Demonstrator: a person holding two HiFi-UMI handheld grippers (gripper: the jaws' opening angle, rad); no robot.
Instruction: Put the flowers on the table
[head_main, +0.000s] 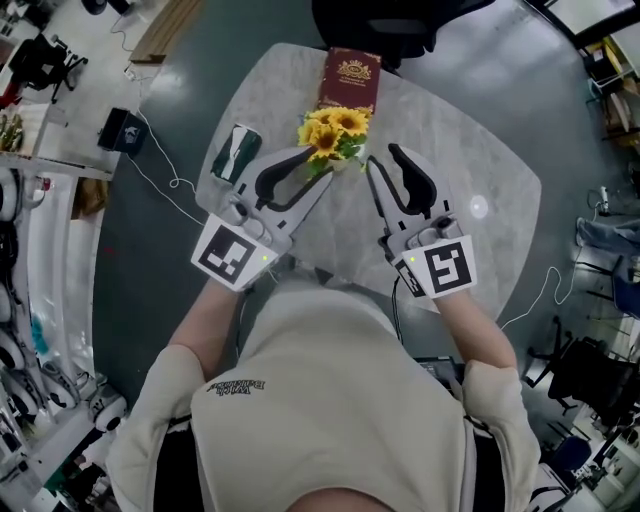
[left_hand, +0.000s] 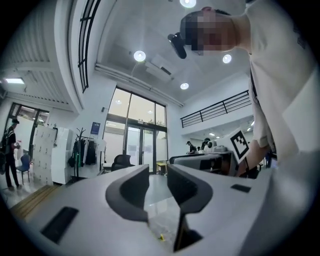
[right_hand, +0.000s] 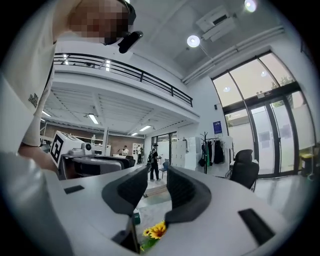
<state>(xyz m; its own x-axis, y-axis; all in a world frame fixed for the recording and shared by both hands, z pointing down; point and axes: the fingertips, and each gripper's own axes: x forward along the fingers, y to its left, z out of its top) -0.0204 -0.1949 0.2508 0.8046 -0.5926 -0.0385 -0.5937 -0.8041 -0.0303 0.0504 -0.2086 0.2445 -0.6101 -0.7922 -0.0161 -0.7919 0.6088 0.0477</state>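
Left gripper (left_hand: 158, 174): jaws a narrow slit apart, nothing between the pads, only the room showing through the gap. Right gripper (right_hand: 157, 176): same, slim gap, empty. Both point level out over the table (head_main: 470, 140) and angle in toward each other. In the head view their tips sit either side of the flowers (head_main: 334, 131). The flowers are a small bunch of sunflowers on the table top, and neither gripper touches them as far as I can see. The right gripper view has one bloom low in frame, under its jaws. Blooms face up at the head camera with green leaves just beneath, so the long axis reads as vertical (stems and whatever holds them are hidden under the heads, can't confirm). Just beyond the bunch a maroon box (head_main: 350, 80) with a gold crest lies flat. Left of the bunch, near the left gripper's jaws, is a dark green can (head_main: 235, 152). Table top is pale marble with rounded corners.
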